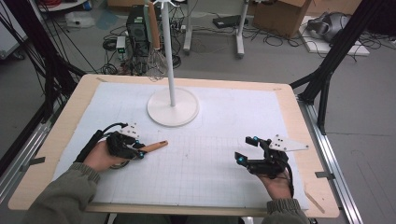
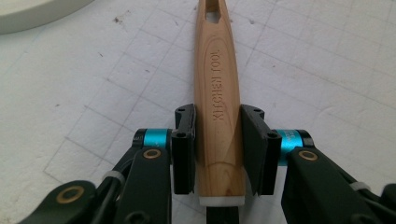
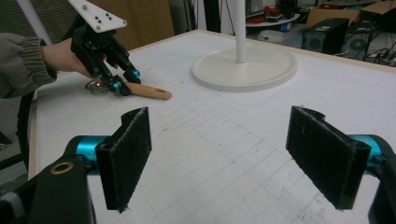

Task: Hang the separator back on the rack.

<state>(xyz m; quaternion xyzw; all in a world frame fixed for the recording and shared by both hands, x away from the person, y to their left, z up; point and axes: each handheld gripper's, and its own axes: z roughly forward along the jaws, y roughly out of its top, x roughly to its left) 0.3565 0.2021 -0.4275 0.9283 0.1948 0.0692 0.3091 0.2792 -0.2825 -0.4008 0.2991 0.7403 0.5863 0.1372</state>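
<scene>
- Jaws of the left gripper are flanking the pale wooden handle stamped "KITCHEN TOOL", and in the left gripper view both black pads are sitting flush against its sides, so the grip is narrow and on the handle.
- The handle is lying flat on the white gridded mat, at the left of the table, with its free end pointing toward the middle.
- The tool's working end is being covered by the left hand; in the right gripper view a small metallic shape is showing under it, too small to make out.
- The right gripper is hovering over the mat's right side, well apart from the handle, with its jaws standing wide and nothing between them.
- The white stand with a round base is standing at the far middle of the mat, and a wire whisk with a wooden handle is hanging from its top, which is being cut off by the upper edge of the high view.
- The light wooden tabletop is framing the mat.
</scene>
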